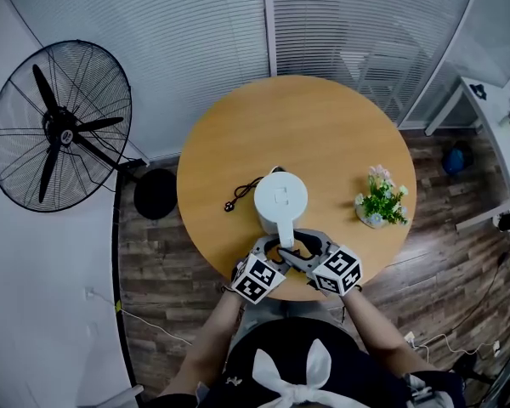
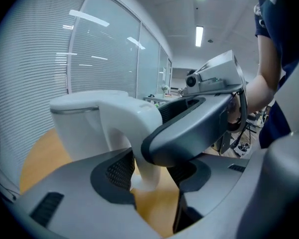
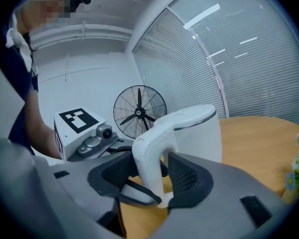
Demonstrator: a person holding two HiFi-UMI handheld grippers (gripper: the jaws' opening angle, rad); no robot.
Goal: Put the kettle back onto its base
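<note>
Your white electric kettle (image 1: 280, 201) stands upright on the round wooden table (image 1: 323, 117), toward the near edge, right in front of you. Its black power cord (image 1: 246, 189) trails off to the left, plug lying loose on the wood. From above, the body hides whatever it sits on, so I can't tell you if the base is under it.

Both tools are at the handle (image 3: 149, 153). Your right gripper (image 3: 153, 178) straddles it with jaws spread wide, a ribbed pad on each side and a thin gap showing on both, so it's released, not squeezing. Your left gripper (image 2: 154, 174) comes in from the other side, jaws also apart. The lower end of the handle sits against its left pad, its right pad stands clear, and one finger of your right gripper crosses between them.

A small pot of flowers (image 1: 379, 201) sits at the table's right. A black pedestal fan (image 1: 59, 126) stands off to the left.
</note>
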